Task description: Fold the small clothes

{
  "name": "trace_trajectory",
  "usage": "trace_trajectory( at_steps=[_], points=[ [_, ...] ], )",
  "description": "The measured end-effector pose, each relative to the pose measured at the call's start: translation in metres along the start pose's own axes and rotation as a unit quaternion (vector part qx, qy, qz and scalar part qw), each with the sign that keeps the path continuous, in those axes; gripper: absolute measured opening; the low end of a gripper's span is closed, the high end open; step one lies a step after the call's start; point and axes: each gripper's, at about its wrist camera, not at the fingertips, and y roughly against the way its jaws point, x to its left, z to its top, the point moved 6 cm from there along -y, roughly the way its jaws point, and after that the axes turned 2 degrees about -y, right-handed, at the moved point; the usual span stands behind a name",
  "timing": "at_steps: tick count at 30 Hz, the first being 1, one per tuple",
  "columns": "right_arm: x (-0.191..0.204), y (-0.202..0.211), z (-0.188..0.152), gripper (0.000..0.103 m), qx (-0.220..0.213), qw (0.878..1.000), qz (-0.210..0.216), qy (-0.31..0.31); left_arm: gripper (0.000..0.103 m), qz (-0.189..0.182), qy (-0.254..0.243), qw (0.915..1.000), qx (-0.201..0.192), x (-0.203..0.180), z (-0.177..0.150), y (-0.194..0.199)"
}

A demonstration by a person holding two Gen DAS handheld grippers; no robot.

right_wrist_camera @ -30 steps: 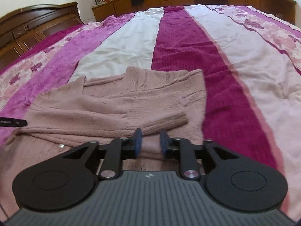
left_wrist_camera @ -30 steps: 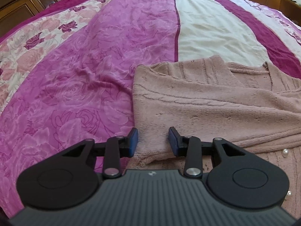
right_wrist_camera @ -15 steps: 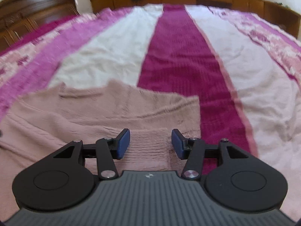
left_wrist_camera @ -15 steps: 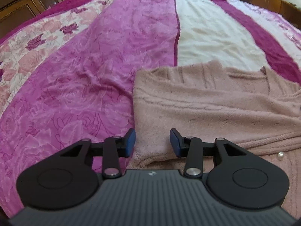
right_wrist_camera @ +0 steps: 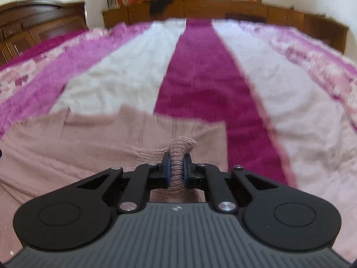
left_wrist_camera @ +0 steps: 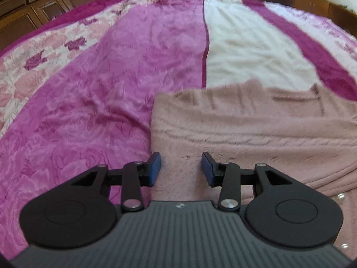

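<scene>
One fuzzy pale pink knitted cardigan [left_wrist_camera: 256,134] lies flat on the big bed with its pink, white and purple striped blanket [left_wrist_camera: 111,78]. The right gripper [right_wrist_camera: 177,170] pinches a ribbed bit of it tight. The left gripper [left_wrist_camera: 180,168] has its fingers spread wide over the cardigan's left edge.

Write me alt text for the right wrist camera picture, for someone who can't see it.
The right gripper is shut on a bunched fold of a dusty pink knitted sweater, which pokes up between its blue pads. The rest of the sweater lies flat on a bedspread striped in magenta, white and pink. Wooden furniture lines the blurred far wall.
</scene>
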Motion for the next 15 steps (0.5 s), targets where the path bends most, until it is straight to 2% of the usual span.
trace_trajectory(
  at_steps=[2, 5, 9, 11, 13, 15],
  points=[
    [-0.004, -0.014, -0.011, 0.012, 0.018, 1.0, 0.002, -0.011, 0.046, 0.008, -0.004, 0.9999, 0.006, 0.001, -0.005, -0.007],
    [-0.006, -0.017, -0.013, 0.015, 0.011, 1.0, 0.007, -0.027, 0.049, 0.007, 0.001, 1.0, 0.006, 0.004, -0.006, -0.008],
    [-0.005, -0.014, -0.013, 0.025, 0.01, 0.999, 0.012, -0.03, 0.049, 0.0, 0.013, 0.9999, 0.01, 0.009, -0.005, -0.005],
    [-0.004, -0.007, -0.013, 0.034, 0.008, 0.999, 0.014, -0.036, 0.047, 0.001, 0.014, 0.9999, 0.007, 0.011, -0.004, 0.001],
    [-0.002, 0.003, -0.012, 0.053, 0.004, 0.999, 0.02, -0.041, 0.048, 0.002, 0.012, 0.9999, 0.004, 0.012, -0.005, 0.011],
    [0.001, 0.019, -0.011, 0.06, -0.006, 0.999, 0.025, -0.038, 0.048, 0.001, 0.01, 1.0, 0.001, 0.015, -0.006, 0.022]
  ],
)
